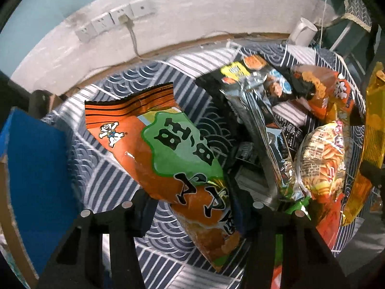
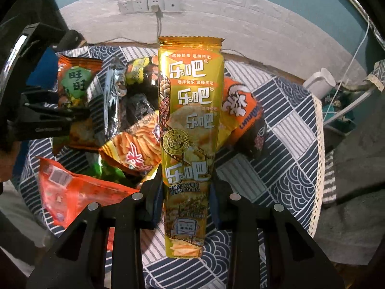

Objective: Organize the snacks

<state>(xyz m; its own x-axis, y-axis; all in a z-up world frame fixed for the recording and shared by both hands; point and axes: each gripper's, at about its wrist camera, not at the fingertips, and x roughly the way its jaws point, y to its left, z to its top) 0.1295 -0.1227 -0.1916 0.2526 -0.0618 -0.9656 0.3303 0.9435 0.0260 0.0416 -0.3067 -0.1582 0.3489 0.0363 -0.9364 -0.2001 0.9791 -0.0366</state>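
Left gripper (image 1: 192, 207): jaws part-way closed with the orange-and-green snack bag (image 1: 168, 159) between them; both pads appear to meet the bag's lower end, though firm contact cannot be confirmed. The bag extends forward from the jaws and left over the blue wave-pattern tablecloth (image 1: 101, 168). Right of the jaws lies a pile of snack packets (image 1: 300, 132). A blue box (image 1: 36, 168) stands left of the jaws.

Right gripper (image 2: 186, 192): jaws clamped on the gold chip packet (image 2: 190, 120), which stands upright between them, its lower part gripped. The snack pile (image 2: 130, 130) lies left of the jaws; a white mug (image 2: 318, 82) stands far right.
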